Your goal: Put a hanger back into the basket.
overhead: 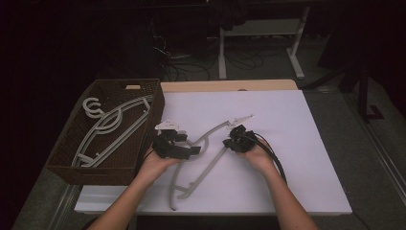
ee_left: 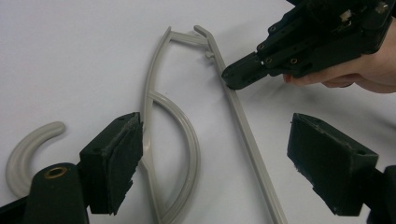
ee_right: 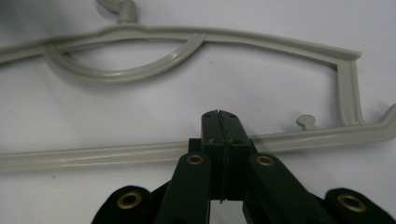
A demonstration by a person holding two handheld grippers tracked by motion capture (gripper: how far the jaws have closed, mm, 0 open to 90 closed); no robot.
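Left forearm: enters from the bottom edge of the counter (overhead: 287,124) in the high view, angled up and inward, with the hand (overhead: 155,165) cupped under its tongs.
Left tongs (overhead: 184,149): held low over the white sheet, just left of the counter's middle, pointing toward the right edge. Jaws stand wide apart and grip nothing.
Right forearm: enters from the bottom edge farther right, angled up and inward, with the hand (overhead: 258,154) wrapped behind its tongs.
Right tongs (ee_right: 218,122): jaws pressed together, their tips at the hanger's straight bar. The right gripper view does not settle whether the bar is pinched between them or merely lies behind the tips; I cannot tell. In the left gripper view the tips (ee_left: 233,74) touch that bar near its hooked end.
Grey hanger (overhead: 210,143): lies flat on the white sheet near the counter's middle, running diagonally from near the bottom edge up toward the far edge.
Hanger relative to left tongs: in the left gripper view its curved brace and straight bar (ee_left: 247,135) pass through the open gap between the jaws, and its hook (ee_left: 23,151) lies outside the left jaw.
Wicker basket (overhead: 103,172): stands at the counter's left edge.
Basket contents: more grey hangers (overhead: 115,127), lying lengthwise.
Cable: black, trails from the right tongs back along the forearm.
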